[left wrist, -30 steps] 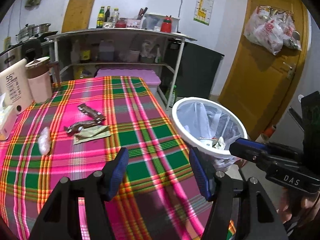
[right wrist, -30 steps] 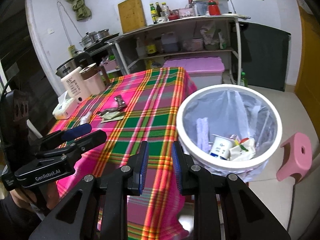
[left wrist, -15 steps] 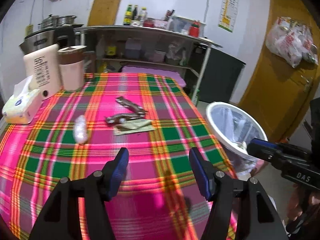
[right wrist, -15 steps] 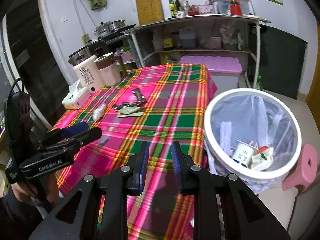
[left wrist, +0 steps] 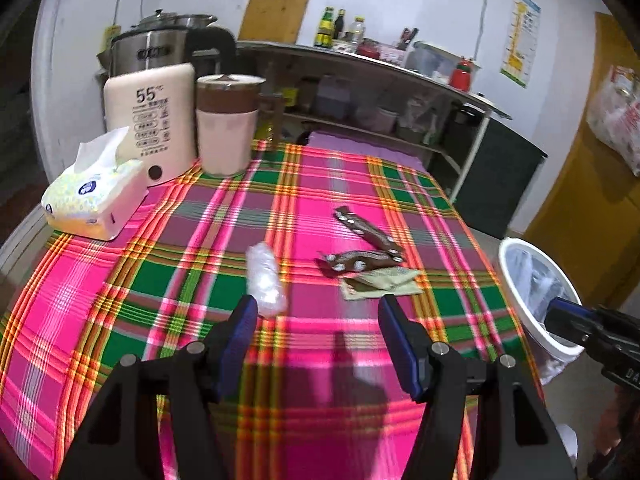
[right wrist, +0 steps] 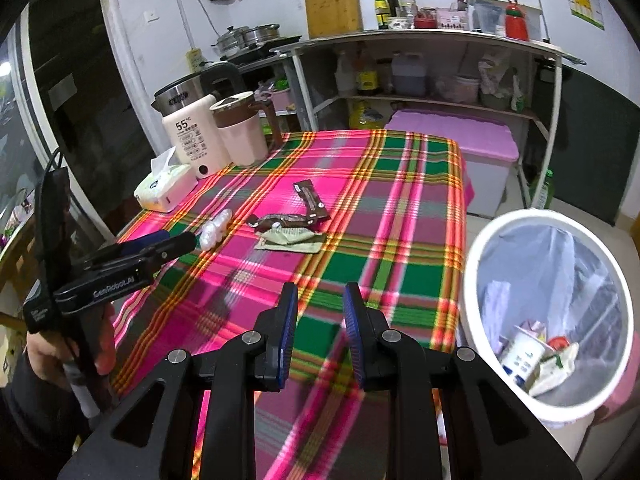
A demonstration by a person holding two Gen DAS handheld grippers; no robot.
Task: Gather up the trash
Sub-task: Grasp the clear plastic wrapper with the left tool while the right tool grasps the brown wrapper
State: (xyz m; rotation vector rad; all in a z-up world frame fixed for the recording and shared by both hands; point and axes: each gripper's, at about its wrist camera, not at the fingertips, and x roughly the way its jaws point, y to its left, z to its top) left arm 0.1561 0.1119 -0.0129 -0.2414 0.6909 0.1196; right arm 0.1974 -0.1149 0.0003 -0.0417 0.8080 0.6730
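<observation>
Spread wide and empty, the jaws of the left gripper [left wrist: 314, 334] hang low over the plaid pink-and-green tablecloth [left wrist: 180, 280], lined up toward the crumpled clear plastic wad [left wrist: 264, 276] just ahead — probably the next pick. Two brown foil wrappers [left wrist: 360, 261] and a pale green paper sachet [left wrist: 380, 285] lie near it. Nearly together, gripping nothing, the right gripper [right wrist: 320, 324] waits beside the white plastic-lined bin [right wrist: 472, 264], which already holds scraps — handy for the drop.
</observation>
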